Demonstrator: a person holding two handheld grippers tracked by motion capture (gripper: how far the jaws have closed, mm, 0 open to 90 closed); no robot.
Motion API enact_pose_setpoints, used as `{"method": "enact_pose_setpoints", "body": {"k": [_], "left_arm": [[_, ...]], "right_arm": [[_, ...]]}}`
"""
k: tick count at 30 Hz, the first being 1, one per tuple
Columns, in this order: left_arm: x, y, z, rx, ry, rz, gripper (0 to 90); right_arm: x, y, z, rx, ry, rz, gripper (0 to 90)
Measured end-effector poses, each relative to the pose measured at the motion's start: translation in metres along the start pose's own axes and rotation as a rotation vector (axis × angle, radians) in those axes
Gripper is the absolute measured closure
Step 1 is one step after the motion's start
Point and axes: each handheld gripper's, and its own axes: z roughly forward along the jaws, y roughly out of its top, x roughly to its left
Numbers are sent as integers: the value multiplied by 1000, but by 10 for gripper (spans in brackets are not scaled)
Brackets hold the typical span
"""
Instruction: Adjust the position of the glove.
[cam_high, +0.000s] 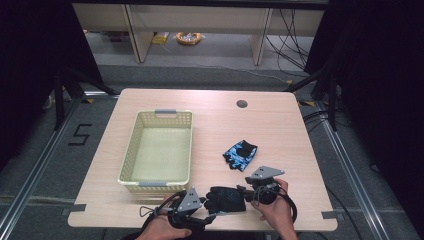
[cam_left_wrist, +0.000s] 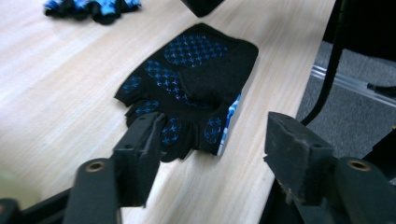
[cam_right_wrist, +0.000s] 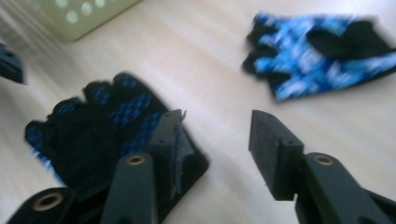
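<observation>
Left gripper (cam_left_wrist: 212, 140) sitting nearest, jaws apart, nothing pinched. Right gripper (cam_right_wrist: 215, 140) jaws apart too. Black glove (cam_high: 226, 198) lying flat near table (cam_high: 280, 125) front edge between them. We are thinking sloppy grab could be pushing it off.

Table evenly lit, surroundings dark; right gripper view blurred.

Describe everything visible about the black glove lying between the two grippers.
The black glove is fingerless, of dark fabric with blue grip dots across palm and finger stubs; a blue-patterned edge shows at its side. It lies flat, palm up, near the table's front edge. The left gripper stands open around its finger end, pads not pressing. The right gripper is open too, one jaw over the glove's edge; contact there is unclear.
</observation>
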Motion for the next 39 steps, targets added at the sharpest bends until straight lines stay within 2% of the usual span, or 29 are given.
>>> {"method": "enact_pose_setpoints", "body": {"k": [1,2,4,5,6,7,8,9,10,13,16,18,20,21,22,23,24,25,26,27,28,29,30,31,33,34,35,36,39], "left_arm": [[1,-1,-3,-9,-8,4,339],[0,-4,-11,-11,-4,-21,325],[2,-6,-15,-1,-6,-12,321],[3,-10,-21,6,-16,-34,310],[1,-13,-22,-21,-3,-52,307],[1,-13,-22,-21,-3,-52,305],[3,-17,-29,-11,-4,-48,305],[3,-17,-29,-11,-4,-48,305],[4,-20,-34,-18,1,-50,303],[7,-23,-40,-17,9,-54,300],[10,-31,-47,-21,14,-99,293],[13,-34,-53,-19,16,-92,291],[14,-35,-55,-19,22,-103,290],[15,-37,-56,-32,32,-103,290],[17,-40,-58,-10,38,-115,290],[17,-40,-58,-10,38,-115,290],[16,-42,-58,-20,25,-140,290],[19,-43,-60,5,40,-104,290],[17,-44,-58,-20,38,-113,290],[18,-45,-59,-14,39,-112,290],[19,-46,-59,10,45,-96,290],[19,-46,-59,10,45,-96,290],[17,-46,-57,-21,42,-116,291],[18,-46,-56,-15,48,-96,291],[18,-46,-56,-18,44,-105,291],[16,-47,-54,-15,46,-138,291],[16,-47,-54,-15,46,-138,291],[17,-47,-55,-10,44,-109,291],[17,-46,-55,-10,45,-101,292]], "right_arm": [[-1,3,-2,-17,-19,-23,532],[-5,9,-3,-37,-42,-70,524],[-6,12,-3,-36,-43,-73,524],[-14,18,0,-61,-64,-113,527],[-18,20,1,-50,-68,-112,536],[-18,20,1,-50,-68,-112,536],[-26,26,5,-44,-75,-110,538],[-26,26,5,-44,-75,-110,538],[-34,33,11,-47,-71,-106,545],[-40,39,17,-27,-62,-100,562],[-49,49,30,-5,-47,-115,591],[-53,53,36,2,-47,-112,613],[-55,55,40,-1,-41,-109,619],[-60,59,47,3,-41,-120,627],[-62,60,49,18,-35,-117,629],[-62,60,49,18,-35,-117,629],[-64,60,53,4,-41,-105,632],[-67,62,55,38,-23,-109,635],[-69,62,61,36,-23,-110,640],[-69,62,61,36,-23,-110,640],[-71,60,66,50,-16,-87,640],[-71,60,66,50,-16,-87,640],[-74,58,71,66,-19,-92,639],[-75,57,73,63,-20,-86,639],[-77,57,73,66,-14,-97,640],[-80,57,74,78,-8,-84,640],[-80,57,74,78,-8,-84,640],[-82,56,77,71,-1,-76,642],[-83,54,78,68,8,-60,649]]}}
